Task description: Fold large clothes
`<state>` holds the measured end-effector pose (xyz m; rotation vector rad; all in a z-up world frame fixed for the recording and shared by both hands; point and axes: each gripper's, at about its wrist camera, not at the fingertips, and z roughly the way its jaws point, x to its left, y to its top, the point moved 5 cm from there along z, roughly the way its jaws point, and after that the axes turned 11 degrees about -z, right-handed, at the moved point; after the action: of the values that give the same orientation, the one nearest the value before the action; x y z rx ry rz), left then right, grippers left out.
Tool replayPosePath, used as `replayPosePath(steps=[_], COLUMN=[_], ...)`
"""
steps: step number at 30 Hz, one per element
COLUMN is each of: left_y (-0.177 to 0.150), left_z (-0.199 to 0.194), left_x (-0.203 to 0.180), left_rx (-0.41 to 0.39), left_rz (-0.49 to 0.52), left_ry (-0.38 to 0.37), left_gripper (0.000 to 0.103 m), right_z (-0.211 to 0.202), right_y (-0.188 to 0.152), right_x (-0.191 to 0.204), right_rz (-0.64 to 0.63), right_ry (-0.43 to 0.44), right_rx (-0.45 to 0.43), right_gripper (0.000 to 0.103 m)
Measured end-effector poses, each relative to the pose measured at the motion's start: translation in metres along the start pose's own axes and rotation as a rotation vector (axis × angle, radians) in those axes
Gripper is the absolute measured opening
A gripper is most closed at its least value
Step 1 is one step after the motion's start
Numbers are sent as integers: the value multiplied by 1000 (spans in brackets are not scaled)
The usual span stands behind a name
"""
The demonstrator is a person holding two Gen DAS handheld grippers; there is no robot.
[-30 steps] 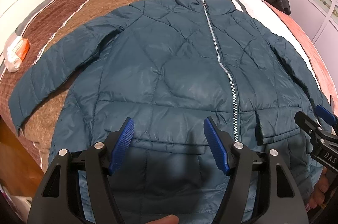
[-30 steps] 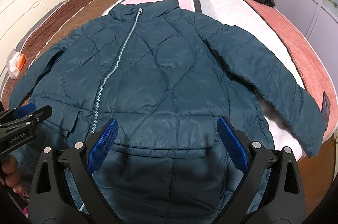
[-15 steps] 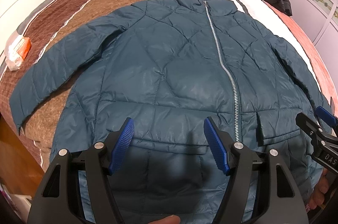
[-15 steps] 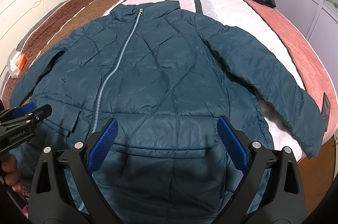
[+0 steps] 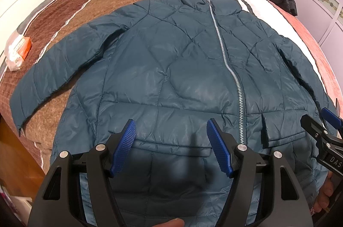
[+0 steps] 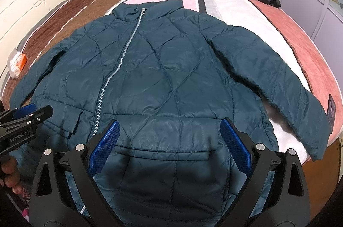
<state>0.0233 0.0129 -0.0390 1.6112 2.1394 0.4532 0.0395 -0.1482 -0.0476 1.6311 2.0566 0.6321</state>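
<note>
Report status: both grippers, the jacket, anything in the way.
Left gripper and right gripper open, above hem. Teal quilted zip-up puffer jacket flat, unfolded, sleeves out. Nothing lies on it.

Two fisheye views, each from just behind its own gripper, angled down over the near hem of a teal jacket (image 5: pixel 167 77) toward the far end of the bed (image 6: pixel 235 10). Left gripper (image 5: pixel 171 147) view set closer, over the hem's left half; right gripper (image 6: pixel 169 145) view over the right half. Shared by both: the whole jacket, its zipper (image 6: pixel 120 68), the striped bedspread, and the neighbouring gripper at the frame edge.
</note>
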Motion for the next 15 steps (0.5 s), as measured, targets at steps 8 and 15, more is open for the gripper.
replayPosePath(steps=[8, 15], left_y=[0, 0], left_z=[0, 0], left_x=[1, 0], left_rx=[0, 0], left_rz=[0, 0], left_ry=[0, 0], left_gripper=[68, 68], right_z=[2, 2], right_y=[0, 0], right_x=[1, -1], right_rz=[-1, -1], right_ry=[0, 1], right_rx=[1, 2], right_gripper=[94, 94])
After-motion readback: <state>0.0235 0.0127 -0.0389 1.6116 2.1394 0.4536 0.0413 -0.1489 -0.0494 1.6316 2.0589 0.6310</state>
